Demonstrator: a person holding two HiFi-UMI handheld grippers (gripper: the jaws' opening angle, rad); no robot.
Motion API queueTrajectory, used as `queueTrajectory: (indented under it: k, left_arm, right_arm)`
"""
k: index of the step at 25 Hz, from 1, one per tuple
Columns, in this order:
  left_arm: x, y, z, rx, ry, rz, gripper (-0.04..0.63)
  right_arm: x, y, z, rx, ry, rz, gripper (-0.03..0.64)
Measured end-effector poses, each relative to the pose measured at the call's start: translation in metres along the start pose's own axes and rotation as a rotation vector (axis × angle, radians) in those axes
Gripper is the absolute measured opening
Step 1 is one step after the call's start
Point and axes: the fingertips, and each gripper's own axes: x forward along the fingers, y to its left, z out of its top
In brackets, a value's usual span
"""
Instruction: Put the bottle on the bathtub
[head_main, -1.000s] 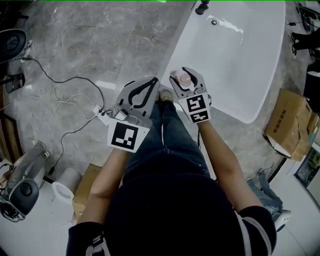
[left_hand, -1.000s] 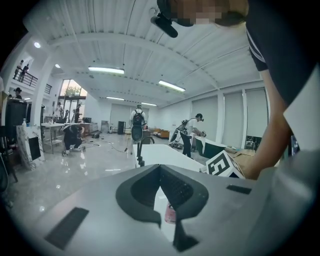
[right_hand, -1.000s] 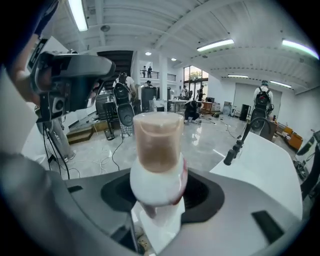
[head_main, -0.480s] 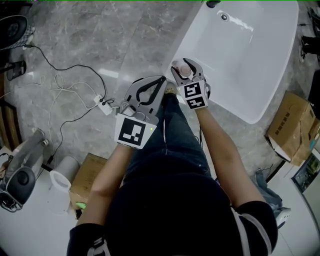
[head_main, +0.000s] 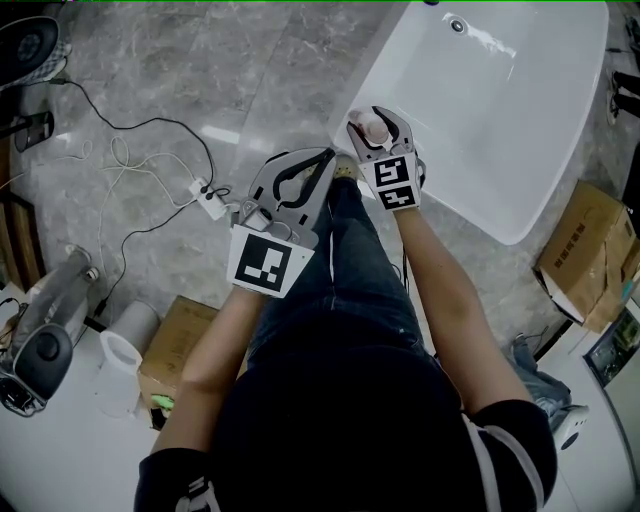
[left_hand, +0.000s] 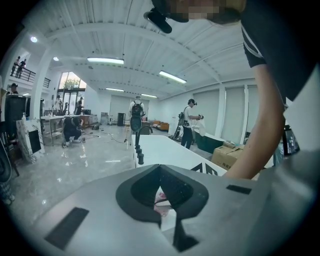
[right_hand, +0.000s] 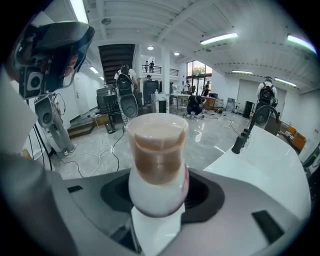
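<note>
A white bottle (right_hand: 157, 165) with a pinkish-brown cap stands upright between the jaws of my right gripper (head_main: 378, 123), which is shut on it. In the head view the bottle (head_main: 372, 130) hangs just over the near left rim of the white bathtub (head_main: 500, 110). My left gripper (head_main: 300, 172) is held beside it, over the person's knee, with its fingertips together and nothing between them. From the left gripper view, the left gripper (left_hand: 162, 192) is shut, and the tub's white rim (left_hand: 165, 152) stretches away behind it.
A black tap (right_hand: 242, 139) stands on the tub's rim. Cables and a white power strip (head_main: 205, 195) lie on the marble floor to the left. Cardboard boxes (head_main: 585, 255) sit right of the tub, and a kettle (head_main: 120, 360) and another box near left. People work in the background.
Both grippers have drifted a little up and right in the head view, bringing the bottle closer over the tub's rim. The grip on the bottle is unchanged.
</note>
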Motion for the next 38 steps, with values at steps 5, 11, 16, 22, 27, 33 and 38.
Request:
queueTrajectory:
  k: [5,11,16,22,27,33,38]
  left_arm:
    - [-0.002,-0.007,-0.001,-0.003,0.003,-0.004,0.021]
    - [-0.002,-0.013,0.006,0.012,-0.006,-0.011,0.021]
    - [-0.003,-0.017,0.017,0.041,-0.024,-0.018,0.021]
    - [-0.006,-0.019,0.039,0.011,-0.056,-0.032,0.021]
    - [-0.004,-0.014,0.07,0.004,-0.113,-0.023,0.021]
    - [-0.001,-0.017,0.12,0.02,-0.183,0.017,0.021]
    - [-0.005,-0.015,0.179,0.057,-0.28,0.063,0.021]
  right_arm:
    - [0.001,0.0,0.0,0.022,0.004,0.006,0.235]
    - [-0.002,0.0,0.001,0.027,0.034,0.038,0.27]
    - [-0.029,-0.004,0.012,0.03,-0.002,0.019,0.287]
    - [-0.084,-0.002,0.039,0.045,-0.083,0.014,0.287]
    - [-0.147,-0.017,0.067,0.172,-0.19,-0.083,0.136]
    - [-0.231,-0.057,0.123,0.266,-0.397,-0.226,0.041]
    - [-0.29,-0.088,0.186,0.21,-0.539,-0.336,0.034]
